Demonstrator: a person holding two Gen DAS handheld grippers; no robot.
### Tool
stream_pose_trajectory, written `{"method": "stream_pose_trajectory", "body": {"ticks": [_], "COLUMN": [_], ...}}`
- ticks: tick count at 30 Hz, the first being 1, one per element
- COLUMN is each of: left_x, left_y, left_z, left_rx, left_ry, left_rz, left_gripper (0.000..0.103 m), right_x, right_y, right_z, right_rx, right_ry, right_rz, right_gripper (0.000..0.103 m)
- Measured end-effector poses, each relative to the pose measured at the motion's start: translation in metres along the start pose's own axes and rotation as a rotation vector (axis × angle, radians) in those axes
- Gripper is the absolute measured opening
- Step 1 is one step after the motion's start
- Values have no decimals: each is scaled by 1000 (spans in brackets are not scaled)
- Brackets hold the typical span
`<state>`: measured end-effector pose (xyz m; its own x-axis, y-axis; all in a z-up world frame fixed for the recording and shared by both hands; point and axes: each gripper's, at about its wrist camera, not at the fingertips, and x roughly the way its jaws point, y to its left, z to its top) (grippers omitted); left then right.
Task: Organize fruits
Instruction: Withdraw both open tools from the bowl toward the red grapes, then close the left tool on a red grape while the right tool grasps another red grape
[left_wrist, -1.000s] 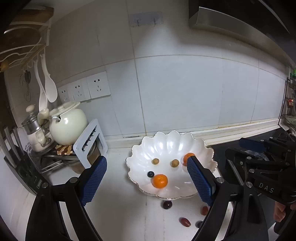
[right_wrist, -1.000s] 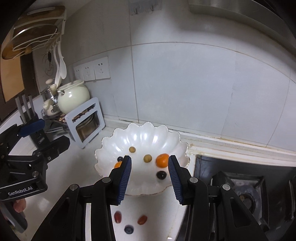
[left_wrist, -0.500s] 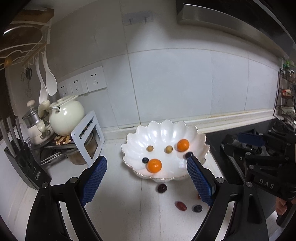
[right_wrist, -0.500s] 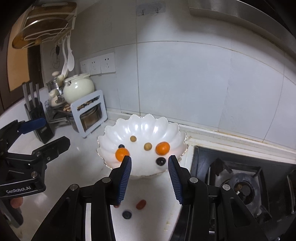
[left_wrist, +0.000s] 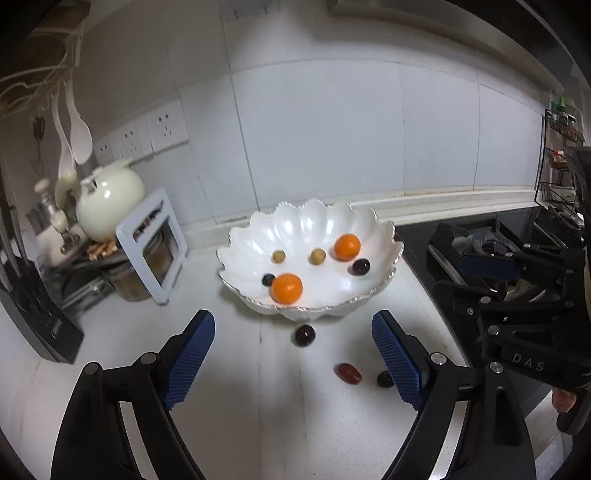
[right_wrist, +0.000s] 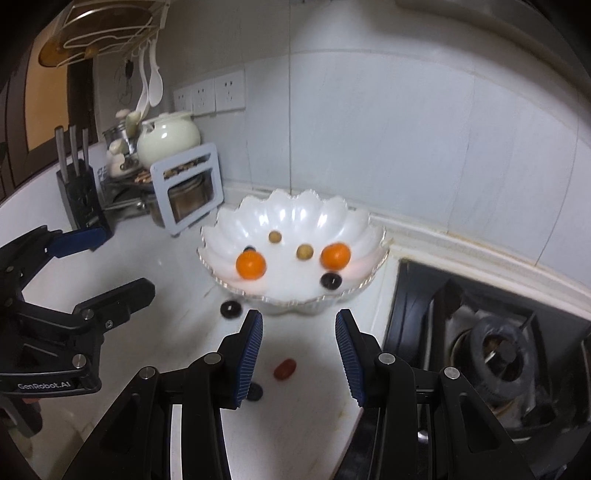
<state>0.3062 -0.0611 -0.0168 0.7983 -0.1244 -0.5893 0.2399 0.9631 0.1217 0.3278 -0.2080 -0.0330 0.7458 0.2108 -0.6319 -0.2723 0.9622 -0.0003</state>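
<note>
A white scalloped bowl (left_wrist: 314, 221) holds two oranges (left_wrist: 287, 288), two tan fruits (left_wrist: 317, 256) and two dark ones (left_wrist: 360, 266). On the counter in front of it lie a dark round fruit (left_wrist: 304, 335), a red oblong fruit (left_wrist: 348, 373) and a small dark fruit (left_wrist: 384, 378). My left gripper (left_wrist: 292, 321) hovers above the dark round fruit, its jaws wide but closing, with nothing held. My right gripper (right_wrist: 299, 317) is open and holds nothing, above the red fruit (right_wrist: 284, 369), in front of the bowl (right_wrist: 295, 210).
A gas stove (right_wrist: 495, 350) lies right of the counter. At the left stand a knife block (right_wrist: 79, 199), a cream teapot (left_wrist: 110, 199) and a white-framed rack (left_wrist: 155, 243). Ladles and sockets are on the tiled wall. A person's fingertip (left_wrist: 563, 400) shows at the right.
Both grippers have sunk toward the counter and drawn back from the bowl, which now sits higher in both views. The loose fruits on the counter are in fuller view.
</note>
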Motion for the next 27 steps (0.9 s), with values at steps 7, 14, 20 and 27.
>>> {"method": "stream_pose_trajectory", "body": {"ticks": [7,14,20,27], "left_x": [21,44,63,82], "left_y": [-6,-10,-13,-24], "left_z": [-17,-32,-42,-50], "left_rx": [2,28,39,76], "left_ry": [56,99,139,171], "left_rz": [-49,-131,-198,-244], "left_gripper": [80,72,67,61], "right_x": [22,47,65,81], "right_y": [-4,-6,-6,-9], "right_z": [-16,-30,-38,-42], "right_rx": [19,30,33,66], "right_ry": [62,131,170,196], "right_rz": [37,72,85,112], "right_gripper": [43,42,42,42]}}
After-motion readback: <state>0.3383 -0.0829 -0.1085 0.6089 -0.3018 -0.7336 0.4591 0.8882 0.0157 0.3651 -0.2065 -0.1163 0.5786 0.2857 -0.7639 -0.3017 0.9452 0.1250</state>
